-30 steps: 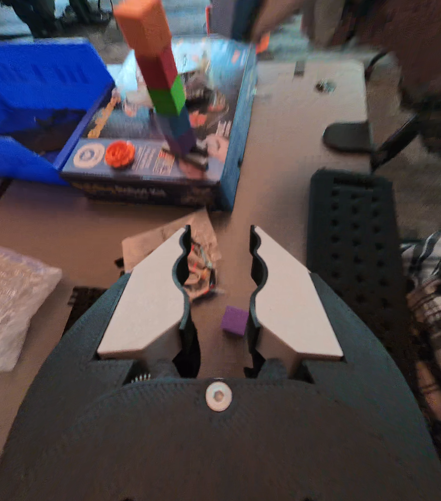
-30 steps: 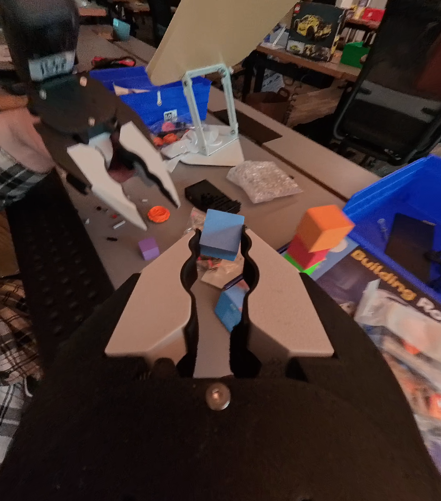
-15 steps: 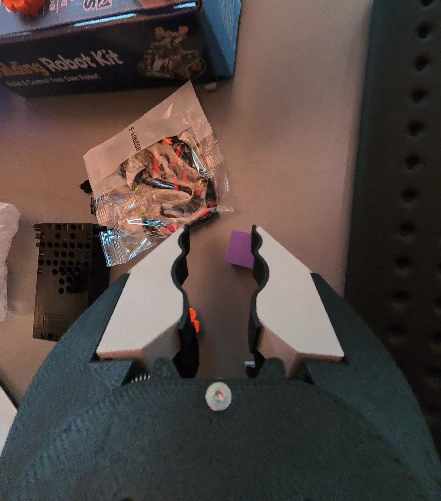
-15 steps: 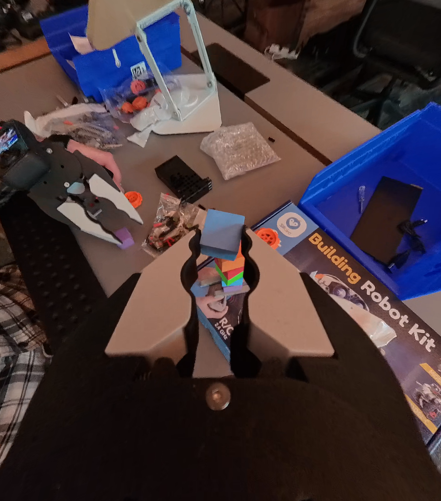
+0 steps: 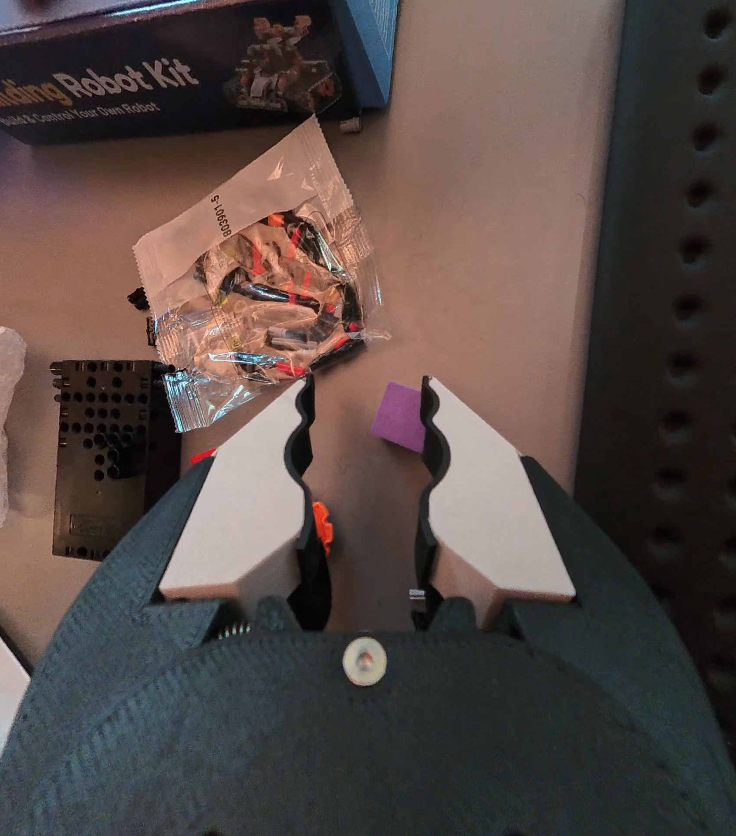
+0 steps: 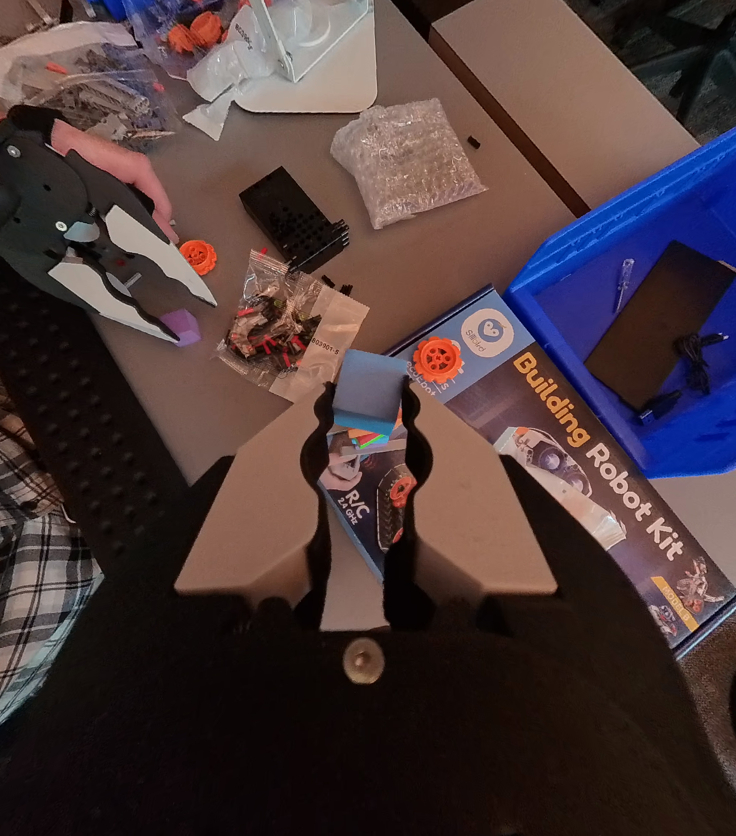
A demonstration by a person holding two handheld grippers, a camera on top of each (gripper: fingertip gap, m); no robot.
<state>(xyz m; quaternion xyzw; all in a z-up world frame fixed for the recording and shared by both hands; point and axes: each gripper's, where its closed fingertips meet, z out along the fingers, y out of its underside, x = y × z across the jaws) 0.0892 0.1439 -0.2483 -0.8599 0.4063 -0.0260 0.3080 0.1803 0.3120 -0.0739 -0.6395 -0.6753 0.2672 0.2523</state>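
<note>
My left gripper (image 5: 366, 384) is open just above the grey table. A small purple cube (image 5: 398, 423) lies on the table between the jaws, right against the inside of the right finger. From the right wrist view the left gripper (image 6: 194, 321) shows with the purple cube (image 6: 181, 326) at its tips. My right gripper (image 6: 367, 389) is shut on a blue cube (image 6: 368, 391) and holds it directly above a stack of coloured cubes (image 6: 368, 439) that stands on the robot kit box (image 6: 583, 488). Only the orange, green and purple edges of the stack show under the blue cube.
A clear bag of small parts (image 5: 262, 289) and a black perforated block (image 5: 103, 457) lie left of the left gripper. A black perforated panel (image 5: 696, 316) runs along the right. A blue bin (image 6: 683, 289), bubble wrap (image 6: 407, 158) and an orange gear (image 6: 196, 256) are around. The tips of one gripper are about 25 cm away from the tips of the other. Measured from the fingertips, the black perforated block (image 5: 103, 457) is 12 cm or so from the left gripper and 30 cm from the right. My right wrist view (image 6: 285, 218) looks at it from another angle.
The left gripper tilted down from facing the stack to looking straight at the table, closing in on the purple cube. The right gripper carried the blue cube up and over the stack.
</note>
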